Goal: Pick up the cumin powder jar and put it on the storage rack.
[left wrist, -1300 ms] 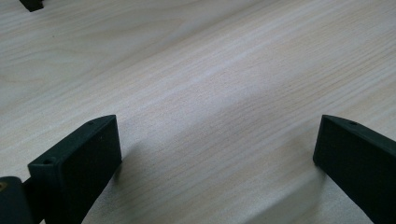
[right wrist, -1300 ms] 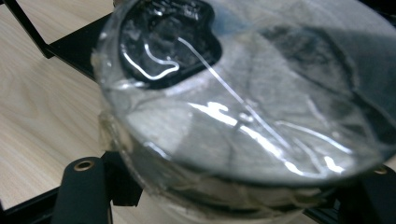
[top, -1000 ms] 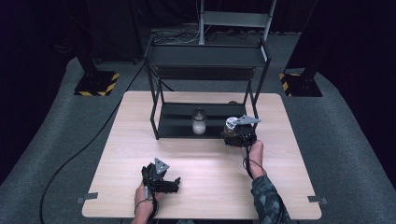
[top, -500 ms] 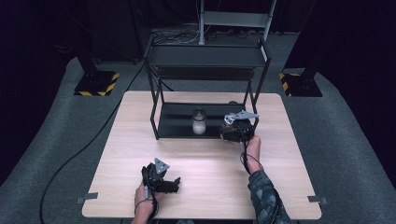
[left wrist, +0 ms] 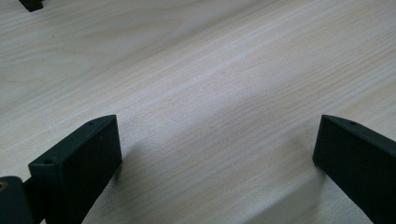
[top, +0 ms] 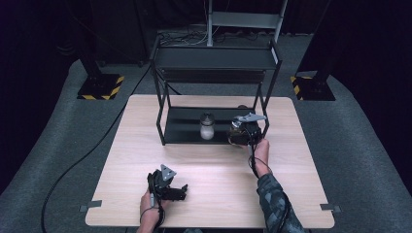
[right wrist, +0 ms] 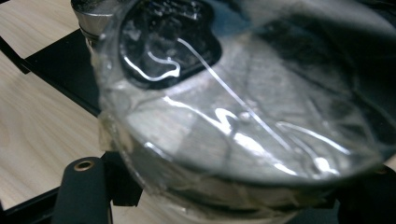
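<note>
Sitting right between the right gripper's (top: 241,135) jaws is a clear glass jar (right wrist: 243,116), and the jaws look clamped on it from both sides. In the right gripper view it's tilted, metal lid toward the upper left, with the wood tabletop and the black shelf edge behind it. From the high view, that gripper is at the right front corner of the black rack's (top: 214,87) lower shelf, jar mostly hidden under the hand. A second small jar (top: 207,126) with white stuff inside stands upright mid-shelf, well apart. The left gripper (top: 167,187) rests near the table's (top: 291,184) front edge, jaws spread wide over bare wood.
</note>
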The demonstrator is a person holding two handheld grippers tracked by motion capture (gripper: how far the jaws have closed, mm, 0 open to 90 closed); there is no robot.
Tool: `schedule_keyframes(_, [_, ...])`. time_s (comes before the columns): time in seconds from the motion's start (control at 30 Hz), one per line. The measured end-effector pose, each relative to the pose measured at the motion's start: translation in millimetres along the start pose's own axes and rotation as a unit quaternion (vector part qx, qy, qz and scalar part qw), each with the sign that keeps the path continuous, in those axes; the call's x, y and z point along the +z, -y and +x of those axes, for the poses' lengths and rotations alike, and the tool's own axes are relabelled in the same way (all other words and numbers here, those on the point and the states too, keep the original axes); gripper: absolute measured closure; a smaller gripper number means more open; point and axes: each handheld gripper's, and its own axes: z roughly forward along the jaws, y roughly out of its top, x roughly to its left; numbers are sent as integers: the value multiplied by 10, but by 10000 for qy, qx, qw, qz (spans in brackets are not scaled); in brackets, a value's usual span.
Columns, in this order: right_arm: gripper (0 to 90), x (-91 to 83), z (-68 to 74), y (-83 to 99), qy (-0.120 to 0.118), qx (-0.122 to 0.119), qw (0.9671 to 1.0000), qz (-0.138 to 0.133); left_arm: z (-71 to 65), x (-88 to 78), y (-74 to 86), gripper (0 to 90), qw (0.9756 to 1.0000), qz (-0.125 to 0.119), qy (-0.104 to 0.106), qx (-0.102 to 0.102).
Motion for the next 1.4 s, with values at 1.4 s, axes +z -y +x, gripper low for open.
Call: schedule_keyframes(1.4, [303,385,27,-116,-143,-461,9988,-13,0,-6,3,11,10000,0,1,27])
